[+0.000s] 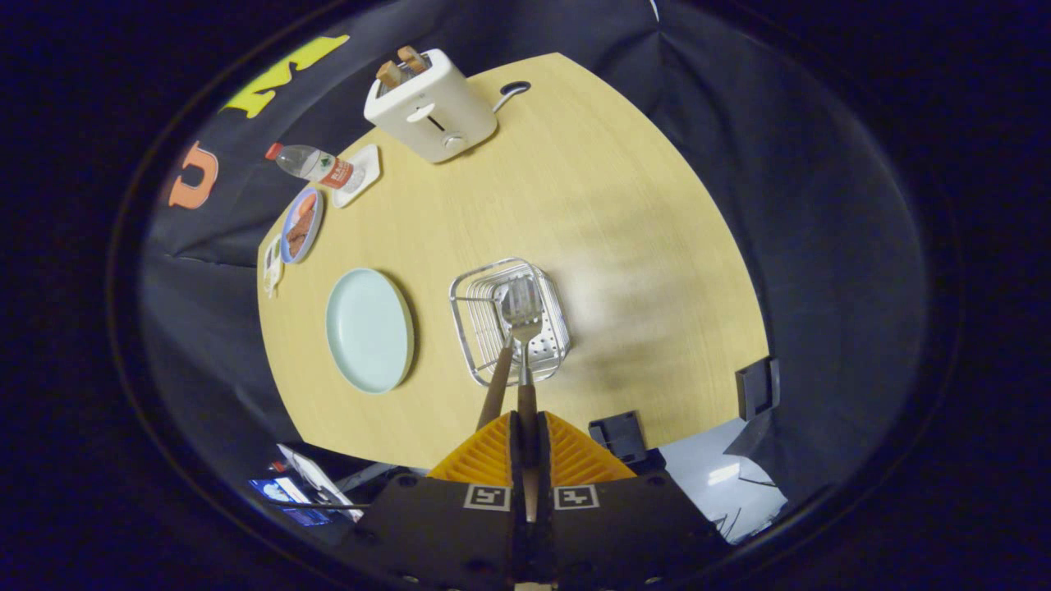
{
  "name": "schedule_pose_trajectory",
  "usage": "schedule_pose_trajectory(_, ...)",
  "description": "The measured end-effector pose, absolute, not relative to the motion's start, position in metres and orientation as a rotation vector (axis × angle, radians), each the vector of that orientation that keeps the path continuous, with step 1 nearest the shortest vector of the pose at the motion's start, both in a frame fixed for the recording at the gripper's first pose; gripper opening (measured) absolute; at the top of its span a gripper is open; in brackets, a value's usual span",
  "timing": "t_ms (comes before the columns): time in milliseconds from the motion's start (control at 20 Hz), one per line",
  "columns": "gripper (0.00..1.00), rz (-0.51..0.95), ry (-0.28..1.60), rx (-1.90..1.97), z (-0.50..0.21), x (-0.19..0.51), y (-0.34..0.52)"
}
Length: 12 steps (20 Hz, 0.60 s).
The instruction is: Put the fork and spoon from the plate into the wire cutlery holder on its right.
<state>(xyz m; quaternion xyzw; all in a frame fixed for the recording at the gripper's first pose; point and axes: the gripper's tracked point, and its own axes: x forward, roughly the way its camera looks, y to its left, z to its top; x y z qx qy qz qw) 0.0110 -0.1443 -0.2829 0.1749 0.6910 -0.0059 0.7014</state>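
1. Tabletop (624, 213): pale wood, seen from above. Along its far side stand a toaster (431, 107) with bread in the slots, a water bottle (312, 164) lying on its side, a small dish of food (300, 226) and a white coaster (361, 172).

2. Plate (369, 330): pale green, round, bare. No cutlery lies on it.

3. Wire cutlery holder (509, 330): just right of the plate, apart from it, directly ahead of the fingers. One brown-handled utensil (495, 392) already leans in it, head down inside; I take it for the spoon, though the head is too hidden by the wires to be sure.

4. Gripper (527, 427): fingers closed on the brown handle of the fork (523, 305), both pressing it. The fork's tines point away from the gripper and hang over the open top of the holder.

5. Step in hand, as I judge it: placing the second and last piece. With the plate bare and one utensil in the holder, the task looks nearly done.

6. Next move calls for: lowering the fork so the head goes down between the wires beside the first handle, then parting the fingers. Risk: the tines snagging a wire, or knocking the leaning handle.
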Motion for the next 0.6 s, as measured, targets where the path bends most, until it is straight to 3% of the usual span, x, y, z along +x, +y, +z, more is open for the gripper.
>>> schedule_pose_trajectory(600, 0.15, 0.059, 1.373, 0.306, -0.270, 0.031, -0.127)
